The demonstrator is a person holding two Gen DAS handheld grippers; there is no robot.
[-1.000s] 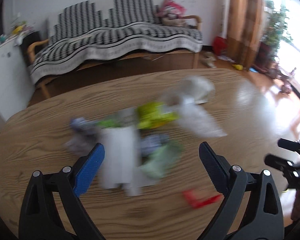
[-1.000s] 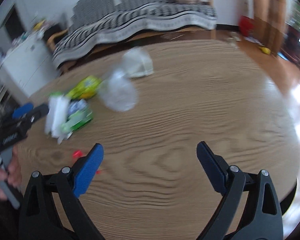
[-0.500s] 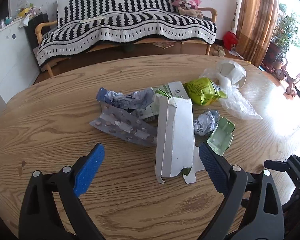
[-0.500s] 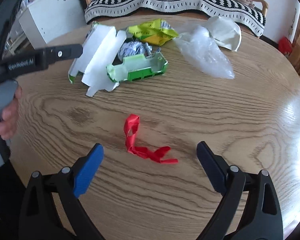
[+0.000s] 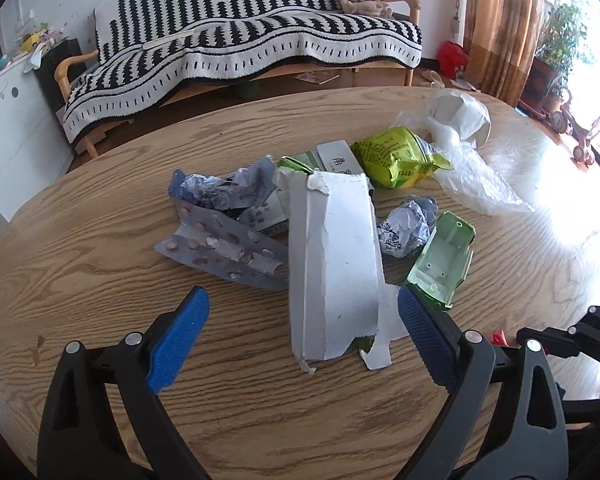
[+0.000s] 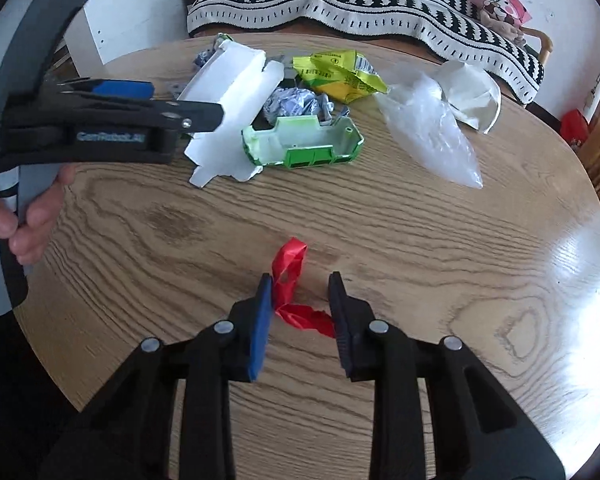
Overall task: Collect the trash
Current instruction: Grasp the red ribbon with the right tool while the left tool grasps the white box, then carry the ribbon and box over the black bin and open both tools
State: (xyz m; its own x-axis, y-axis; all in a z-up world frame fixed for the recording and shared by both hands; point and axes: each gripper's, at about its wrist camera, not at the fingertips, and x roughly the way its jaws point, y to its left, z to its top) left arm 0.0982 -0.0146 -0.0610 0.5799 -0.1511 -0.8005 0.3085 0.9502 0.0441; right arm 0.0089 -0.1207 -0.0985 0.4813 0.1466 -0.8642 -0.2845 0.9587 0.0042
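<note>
A twisted red wrapper strip (image 6: 287,280) lies on the round wooden table (image 6: 420,240). My right gripper (image 6: 300,296) is low over it, jaws closing, with the strip between the pads and still in its loose shape. My left gripper (image 5: 302,298) stands open above the near end of a torn white carton (image 5: 332,264). That carton sits in a trash pile with a pill blister sheet (image 5: 220,244), crumpled paper (image 5: 404,228), a green plastic shell (image 5: 444,264), a yellow-green snack bag (image 5: 396,156) and a clear plastic bag (image 5: 472,180).
A white paper cup (image 6: 472,92) lies beyond the clear bag. Behind the table are a sofa with a striped throw (image 5: 240,48), a white cabinet (image 5: 8,120) at the left and curtains (image 5: 496,20) at the right. A hand (image 6: 28,216) holds the left gripper's handle.
The right gripper swung across the table to the red strip, dropped over it, and its jaws narrowed around it. The left gripper sank a little toward the white carton.
</note>
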